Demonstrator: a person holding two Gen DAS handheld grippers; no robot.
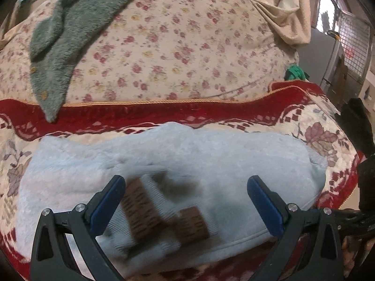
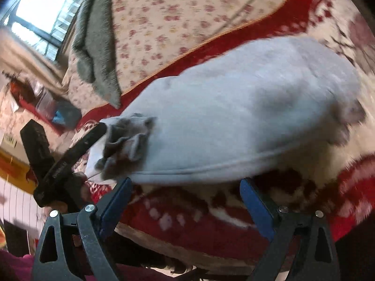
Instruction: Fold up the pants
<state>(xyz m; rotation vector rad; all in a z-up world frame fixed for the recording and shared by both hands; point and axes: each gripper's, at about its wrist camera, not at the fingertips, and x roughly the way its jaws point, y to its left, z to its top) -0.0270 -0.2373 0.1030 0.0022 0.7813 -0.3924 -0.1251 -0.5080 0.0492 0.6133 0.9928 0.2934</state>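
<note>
Now the pants [image 1: 211, 154] lie folded on the bed [image 1: 316, 121], both hand-held grippers [image 1: 186, 199] [image 2: 185, 201] wide and empty, so only smoothing seems left.

Left wrist view: the cuffs [image 1: 161, 215] on the pants [image 1: 211, 154] are motion-blurred; the brown bands carry a pattern too smeared to read. The grey garment [image 1: 58, 39] runs off the top edge. The green item [image 1: 294, 72] past the bed's far edge is partly hidden and cannot be identified.

Right wrist view: the whole picture is blurred. The pants' far end [image 2: 351, 112] is smeared, its outline unclear. The left gripper [image 2: 70, 154] is only partly shown, its jaws not discernible. Items on the floor [image 2: 46, 103] are unidentifiable.
</note>
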